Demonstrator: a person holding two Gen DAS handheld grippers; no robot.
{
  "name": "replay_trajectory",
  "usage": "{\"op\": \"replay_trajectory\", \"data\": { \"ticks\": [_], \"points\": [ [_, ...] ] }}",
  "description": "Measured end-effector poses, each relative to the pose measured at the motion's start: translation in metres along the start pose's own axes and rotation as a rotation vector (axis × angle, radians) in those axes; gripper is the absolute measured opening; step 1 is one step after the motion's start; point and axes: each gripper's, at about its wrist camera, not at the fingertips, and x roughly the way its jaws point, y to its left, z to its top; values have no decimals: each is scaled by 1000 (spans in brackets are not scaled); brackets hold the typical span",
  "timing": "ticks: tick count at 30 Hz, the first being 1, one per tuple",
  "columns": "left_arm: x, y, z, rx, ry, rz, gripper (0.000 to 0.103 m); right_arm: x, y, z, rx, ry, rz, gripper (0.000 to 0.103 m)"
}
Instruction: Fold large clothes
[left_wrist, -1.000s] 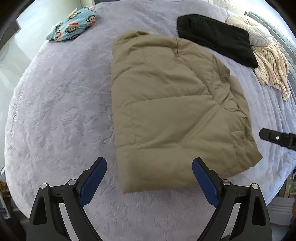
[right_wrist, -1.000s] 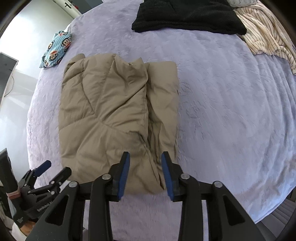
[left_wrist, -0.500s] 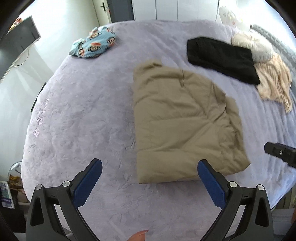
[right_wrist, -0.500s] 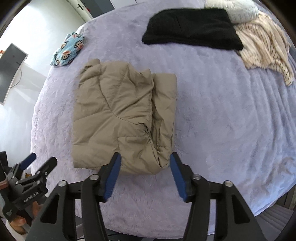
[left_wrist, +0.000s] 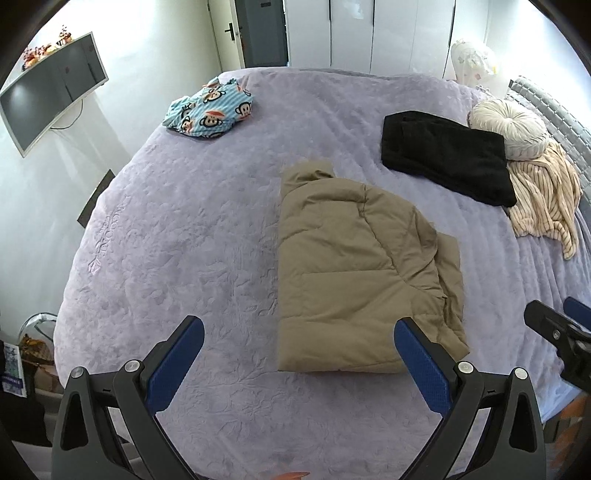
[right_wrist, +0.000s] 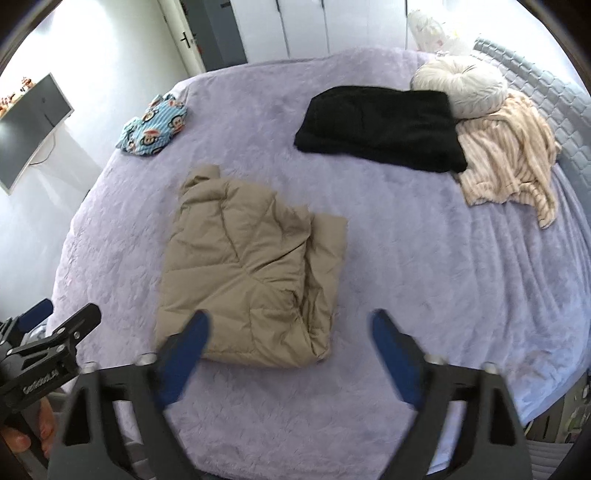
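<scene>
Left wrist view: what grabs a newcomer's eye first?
The tan jacket, folded into a thick block, lies mid-bed on the lilac blanket. Past it to the right a black garment lies by a round cushion and a striped throw; a blue monkey-print piece sits far left. In the foreground the left tool frames the view with blue pads wide apart and nothing between them.
</scene>
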Motion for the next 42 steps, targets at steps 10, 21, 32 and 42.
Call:
{"op": "replay_trajectory", "data": {
  "ticks": [10,21,32,42],
  "points": [
    [-20,-1,-3,-7,-28,15,103,-16,6,-1,-5,-8,15,103],
    [-32,6,-6,-35,-42,13,103,-22,7,-4,8,-7,-5,103],
    [-33,8,-6,-37,-43,13,103,-24,6,-6,19,-4,-11,103],
    [-33,8,-7,-37,-42,13,103,-25,6,-7,21,-4,-12,103]
  ]
}}
